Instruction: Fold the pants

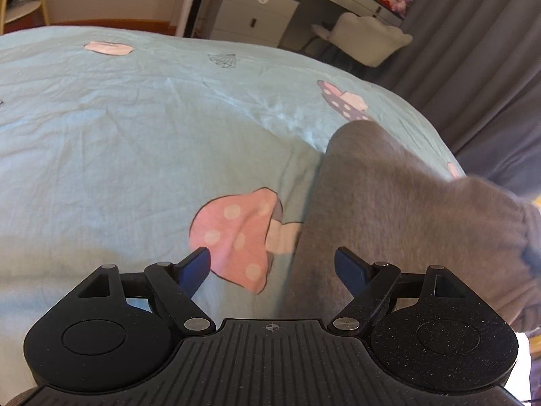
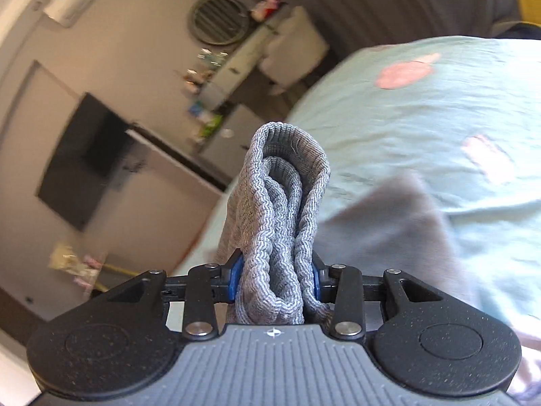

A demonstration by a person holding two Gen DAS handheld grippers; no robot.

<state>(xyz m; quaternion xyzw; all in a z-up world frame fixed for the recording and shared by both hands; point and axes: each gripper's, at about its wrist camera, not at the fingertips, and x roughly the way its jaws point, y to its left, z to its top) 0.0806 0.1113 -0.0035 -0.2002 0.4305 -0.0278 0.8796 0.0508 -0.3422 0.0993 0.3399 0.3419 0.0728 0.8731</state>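
Grey pants [image 1: 389,203] lie on a light blue bedsheet [image 1: 135,135] with pink mushroom prints, at the right of the left wrist view. My left gripper [image 1: 272,267] is open and empty, hovering over the left edge of the pants, its right finger above the grey cloth. My right gripper [image 2: 275,277] is shut on a bunched, ribbed grey cuff of the pants [image 2: 287,203], which stands up between its blue pads. The rest of the pants [image 2: 389,230] trail down onto the bed to the right.
White drawers [image 1: 253,17], a desk and a pale chair [image 1: 372,37] stand beyond the bed's far edge. Grey curtains [image 1: 480,50] hang at the right. A dark wall screen [image 2: 81,159] shows in the tilted right wrist view.
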